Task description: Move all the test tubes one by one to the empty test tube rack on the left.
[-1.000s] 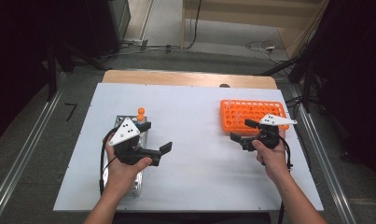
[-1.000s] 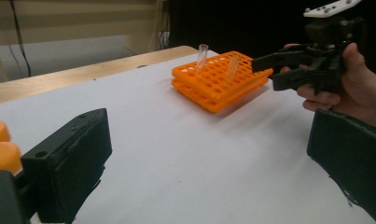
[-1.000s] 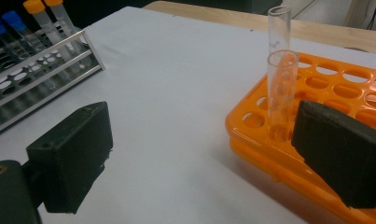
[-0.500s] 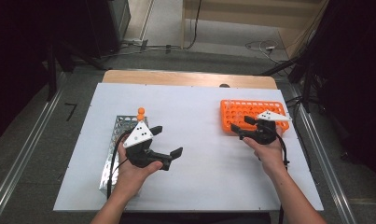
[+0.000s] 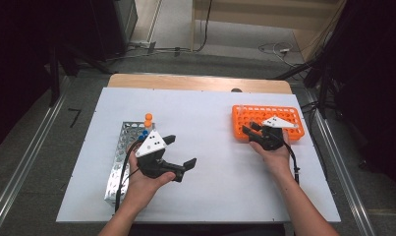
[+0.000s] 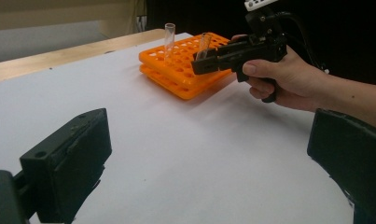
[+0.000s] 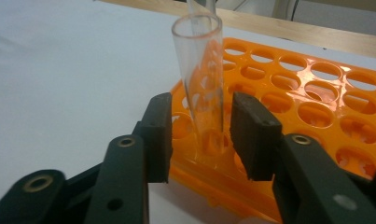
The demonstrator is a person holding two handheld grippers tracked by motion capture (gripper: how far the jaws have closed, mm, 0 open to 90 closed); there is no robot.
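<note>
An orange rack (image 5: 267, 121) is seen standing on the white counter (image 5: 215, 162), toward its far right part. A clear tube (image 7: 202, 79) stands upright in a hole at the rack's near left corner; a second clear tube (image 6: 169, 37) is seen farther along the rack in the left gripper view. The right gripper (image 5: 248, 131) is held at that corner of the rack, level with the first tube, and its jaws have just been closing. In the right gripper view the tube is seen between the two black pads (image 7: 160, 130), with a narrow gap showing on each side, so the pads are not yet pressed on the glass. The right hand (image 5: 274, 155) lies just on the near side of the rack. A metal rack (image 5: 124, 157) lies well to the left of the orange rack, carrying an orange-capped tube (image 5: 149, 118) and blue-capped ones (image 5: 144, 133) at its far end. The left gripper (image 5: 180, 156) is held above the counter just beside the metal rack, between it and the orange rack, and pointed toward the orange rack. Its jaws are spread wide and nothing is between them. The left hand (image 5: 141, 184) partly covers the metal rack's near end in the high view.
</note>
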